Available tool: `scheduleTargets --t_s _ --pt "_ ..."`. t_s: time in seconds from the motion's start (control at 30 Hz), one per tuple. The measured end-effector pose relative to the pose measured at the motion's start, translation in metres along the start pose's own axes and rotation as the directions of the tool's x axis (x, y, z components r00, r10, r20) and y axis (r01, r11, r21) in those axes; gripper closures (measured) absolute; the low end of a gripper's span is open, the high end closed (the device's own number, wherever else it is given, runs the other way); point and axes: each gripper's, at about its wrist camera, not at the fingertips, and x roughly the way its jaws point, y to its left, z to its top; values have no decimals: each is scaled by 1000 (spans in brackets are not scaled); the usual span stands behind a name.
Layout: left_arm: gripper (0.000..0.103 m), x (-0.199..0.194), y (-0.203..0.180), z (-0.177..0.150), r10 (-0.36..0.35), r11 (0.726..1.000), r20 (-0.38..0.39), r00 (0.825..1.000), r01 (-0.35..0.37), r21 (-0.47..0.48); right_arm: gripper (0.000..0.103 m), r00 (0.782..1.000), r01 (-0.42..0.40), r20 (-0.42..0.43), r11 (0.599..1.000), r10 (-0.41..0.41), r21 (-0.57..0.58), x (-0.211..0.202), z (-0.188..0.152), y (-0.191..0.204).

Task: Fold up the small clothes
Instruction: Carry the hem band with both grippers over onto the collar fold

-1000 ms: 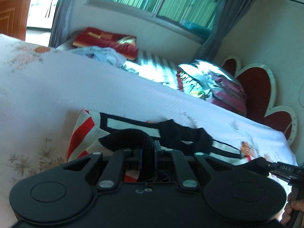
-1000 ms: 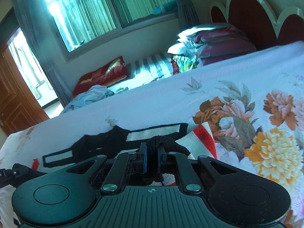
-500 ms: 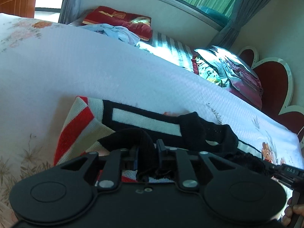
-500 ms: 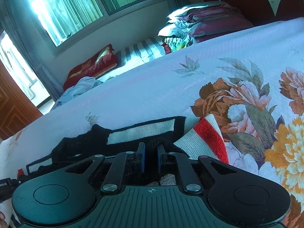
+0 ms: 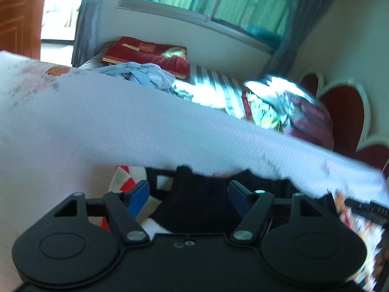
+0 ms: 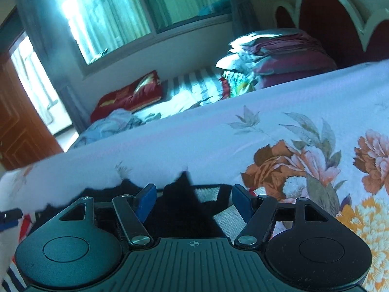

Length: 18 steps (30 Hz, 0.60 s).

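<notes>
Left gripper (image 5: pixel 188 189): jaws spread wide, nothing pinched. Black knit of the sweater (image 5: pixel 194 202) bunches up in the gap between the blue pads (image 5: pixel 138 194) but neither pad presses on it. Right gripper (image 6: pixel 193 194): same, wide open, a black peak of the sweater (image 6: pixel 182 204) standing loose between the pads. Sweater lies on the floral bedsheet (image 6: pixel 291 126) at the near edge, directly under both grippers; red-and-white striped part shows at left in the left view, white bands at right in the right view. Pillows (image 6: pixel 279 56) stacked far right by the headboard (image 6: pixel 328 19). Left view blurred.
</notes>
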Motion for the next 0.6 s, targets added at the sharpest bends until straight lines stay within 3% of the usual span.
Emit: scheduleTargets --t_s 0.1,0.13,0.17,0.2,0.23,0.3,0.33,0.4,0.5,0.6 --pt "41 15 -6 -10 45 996 -46 998 -42 73 34 998 35 -52 996 -40 -86 16 -10 8" --pt "42 20 -7 -13 59 995 -58 997 -54 85 39 996 43 -71 994 -51 -102 24 -13 8" --pt "48 24 -5 -17 69 994 -68 995 -63 91 48 995 45 -85 992 -55 -116 29 -17 9" --pt "57 27 -5 -20 83 992 -75 994 -76 97 71 994 46 -95 990 -59 -130 33 -19 9" --pt "62 28 -5 -22 101 990 -67 993 -94 108 84 993 60 -92 987 -74 -146 35 -21 10" --pt "80 25 -5 -27 118 986 -47 992 -112 120 89 993 56 -94 985 -71 -160 37 -24 10" --pt "85 23 -2 -28 113 987 -42 993 -108 116 96 994 46 -94 986 -62 -161 36 -25 9" --pt "96 17 0 -31 103 988 -30 994 -99 117 99 995 36 -85 981 -53 -190 33 -27 11" --pt "98 9 4 -36 95 989 -11 995 -93 117 100 995 66 -60 971 -82 -231 30 -32 11" --pt "97 8 11 -45 102 990 -1 995 -101 97 100 992 102 -56 974 -115 -201 32 -37 1"
